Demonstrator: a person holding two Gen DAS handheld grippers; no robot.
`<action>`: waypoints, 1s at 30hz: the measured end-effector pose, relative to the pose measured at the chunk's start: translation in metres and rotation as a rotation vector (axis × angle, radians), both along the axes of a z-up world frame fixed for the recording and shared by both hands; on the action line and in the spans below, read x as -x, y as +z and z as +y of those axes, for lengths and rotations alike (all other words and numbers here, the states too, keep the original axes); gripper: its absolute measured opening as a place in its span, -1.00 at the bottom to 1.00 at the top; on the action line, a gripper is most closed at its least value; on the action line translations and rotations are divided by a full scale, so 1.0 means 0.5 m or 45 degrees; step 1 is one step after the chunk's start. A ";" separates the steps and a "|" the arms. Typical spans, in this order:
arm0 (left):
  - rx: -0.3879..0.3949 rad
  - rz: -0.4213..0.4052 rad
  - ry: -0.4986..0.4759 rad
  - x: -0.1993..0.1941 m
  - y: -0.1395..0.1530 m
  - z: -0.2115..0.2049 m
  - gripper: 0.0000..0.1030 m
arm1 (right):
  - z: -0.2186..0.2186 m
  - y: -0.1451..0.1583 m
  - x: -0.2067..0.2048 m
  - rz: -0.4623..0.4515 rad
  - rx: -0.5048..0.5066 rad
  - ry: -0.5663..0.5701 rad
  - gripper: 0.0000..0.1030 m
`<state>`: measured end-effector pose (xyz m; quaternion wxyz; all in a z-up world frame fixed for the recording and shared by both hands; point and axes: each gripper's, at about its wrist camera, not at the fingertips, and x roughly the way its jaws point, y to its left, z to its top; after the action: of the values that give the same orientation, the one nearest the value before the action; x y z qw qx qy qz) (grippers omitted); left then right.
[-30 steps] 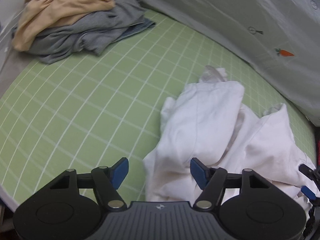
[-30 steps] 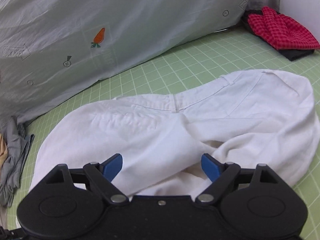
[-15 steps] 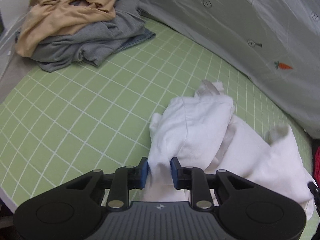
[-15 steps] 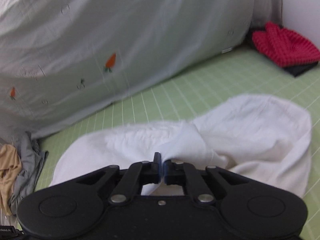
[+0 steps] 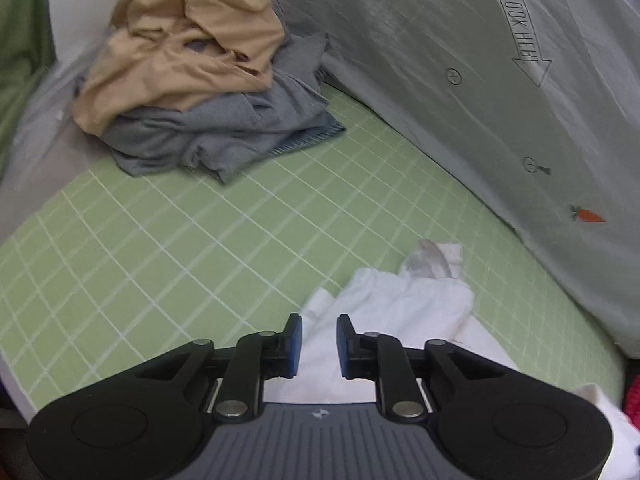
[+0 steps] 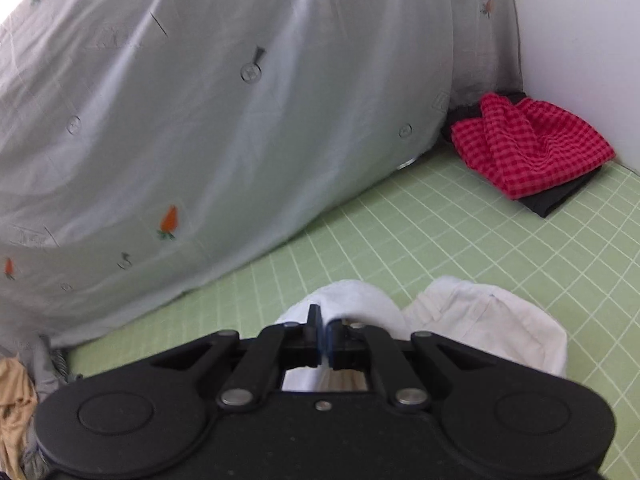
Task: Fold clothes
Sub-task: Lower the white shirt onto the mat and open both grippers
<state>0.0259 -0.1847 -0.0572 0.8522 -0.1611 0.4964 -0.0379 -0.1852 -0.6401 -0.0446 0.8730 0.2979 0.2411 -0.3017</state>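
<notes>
White garment (image 5: 404,312) sits lower centre-right of the left wrist frame on the green grid mat (image 5: 160,240), rumpled, not flat; in the right wrist view it bulges just above the tool at lower centre. Left gripper (image 5: 318,340) pads stand a narrow gap apart with white cloth pinched between them; right gripper (image 6: 323,334) pads nearly meet, clamped on a fold of the same cloth. Upper left of left frame: loose heap, tan garment (image 5: 180,52) on grey garment (image 5: 224,132), unfolded. Upper right of right frame: red checked cloth (image 6: 528,148) on a black piece (image 6: 560,196), compact, looks folded. Judgement: white piece mid-fold with both ends held, heap at upper left remains
</notes>
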 end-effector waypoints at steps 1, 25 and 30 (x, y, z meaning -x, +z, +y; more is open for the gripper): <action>0.018 0.012 0.011 0.001 -0.007 0.000 -0.27 | -0.006 -0.007 -0.007 0.019 0.006 0.014 -0.94; -0.121 0.131 -0.165 0.006 -0.091 -0.004 -0.30 | 0.080 -0.077 -0.040 0.140 -0.165 0.043 0.52; -0.116 0.155 -0.180 0.006 -0.111 -0.005 -0.18 | 0.087 -0.077 -0.045 0.171 -0.142 0.067 0.55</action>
<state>0.0227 -0.1871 -0.1125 0.8220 -0.0888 0.5587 -0.0654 -0.1628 -0.5965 -0.0830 0.8446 0.3187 0.3232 -0.2838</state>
